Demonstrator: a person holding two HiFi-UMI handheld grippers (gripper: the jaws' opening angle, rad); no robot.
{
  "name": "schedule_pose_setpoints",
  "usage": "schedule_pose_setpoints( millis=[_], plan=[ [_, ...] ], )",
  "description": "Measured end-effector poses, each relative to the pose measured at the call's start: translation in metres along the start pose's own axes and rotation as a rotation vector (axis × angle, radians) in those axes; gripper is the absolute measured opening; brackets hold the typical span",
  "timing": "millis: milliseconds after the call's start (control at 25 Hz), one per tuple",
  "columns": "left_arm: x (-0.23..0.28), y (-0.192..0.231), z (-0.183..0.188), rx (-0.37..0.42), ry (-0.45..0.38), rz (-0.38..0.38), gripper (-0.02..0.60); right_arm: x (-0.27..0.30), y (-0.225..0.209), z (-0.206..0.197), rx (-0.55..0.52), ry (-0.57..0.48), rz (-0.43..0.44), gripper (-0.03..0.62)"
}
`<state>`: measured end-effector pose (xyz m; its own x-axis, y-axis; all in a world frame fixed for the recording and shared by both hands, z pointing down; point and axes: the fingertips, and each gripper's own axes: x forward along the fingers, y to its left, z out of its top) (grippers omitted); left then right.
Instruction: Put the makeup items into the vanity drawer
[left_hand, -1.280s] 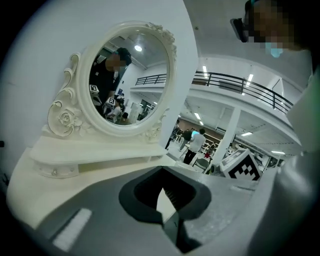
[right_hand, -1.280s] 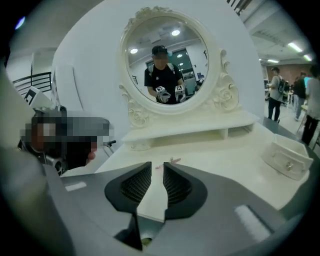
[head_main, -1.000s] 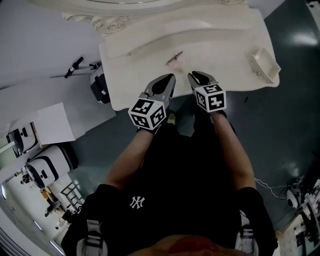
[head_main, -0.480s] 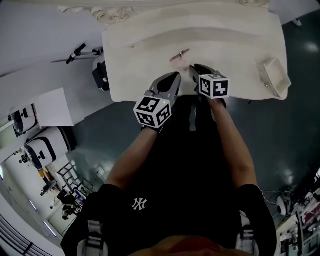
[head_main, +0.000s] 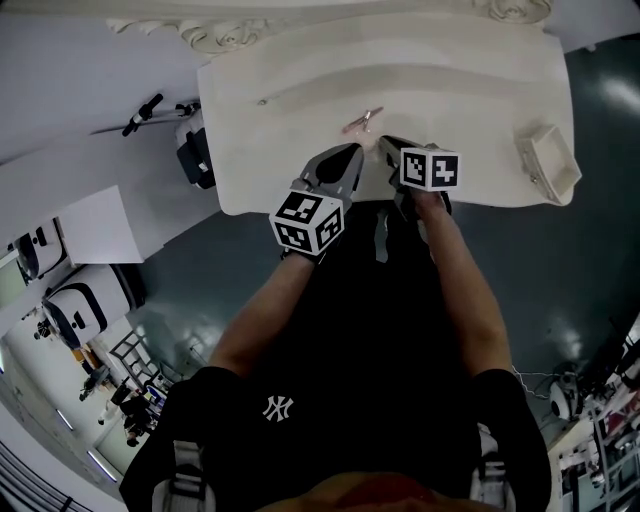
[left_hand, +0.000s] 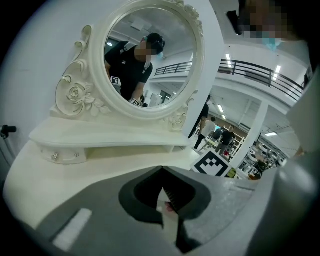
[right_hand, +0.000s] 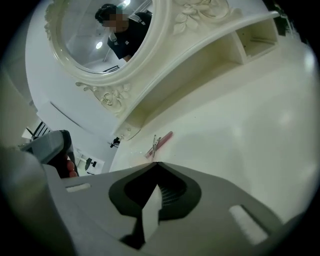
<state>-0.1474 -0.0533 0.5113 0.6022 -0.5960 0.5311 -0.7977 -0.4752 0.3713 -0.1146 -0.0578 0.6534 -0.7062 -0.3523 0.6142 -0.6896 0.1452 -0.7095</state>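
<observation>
We see a slim pink makeup stick (right_hand: 165, 138) lying flat on the tabletop (right_hand: 240, 115), angled toward one o'clock, with a thin silver tool (right_hand: 155, 145) touching it.

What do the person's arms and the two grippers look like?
Both the left gripper and right gripper are grey, with dark jaw linings tapering to a point. Each carries a white cube with black square markers. The person wears a black short-sleeved shirt with a white logo.
</observation>
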Motion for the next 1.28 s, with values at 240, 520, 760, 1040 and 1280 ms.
schedule_pose_setpoints(
  millis=[240,520,760,1040,1280],
  plan=[
    [0.002,0.010,0.004,0.007,0.008,-0.016,0.000,-0.018,-0.001,0.012,0.026,-0.058,0.016,0.022],
    [0.012,-0.004,0.015,0.034,0.005,-0.071,0.000,-0.065,0.013,0.034,0.001,-0.148,0.068,0.023],
    [0.030,-0.038,0.030,0.072,-0.001,-0.160,0.000,-0.118,0.020,0.050,-0.043,-0.229,0.069,0.023],
    [0.059,-0.103,0.047,0.129,-0.005,-0.306,0.000,-0.202,0.003,0.071,-0.040,-0.375,0.006,0.023],
    [0.086,-0.172,0.062,0.199,-0.017,-0.435,0.000,-0.284,-0.040,0.089,-0.007,-0.518,-0.087,0.023]
  ],
)
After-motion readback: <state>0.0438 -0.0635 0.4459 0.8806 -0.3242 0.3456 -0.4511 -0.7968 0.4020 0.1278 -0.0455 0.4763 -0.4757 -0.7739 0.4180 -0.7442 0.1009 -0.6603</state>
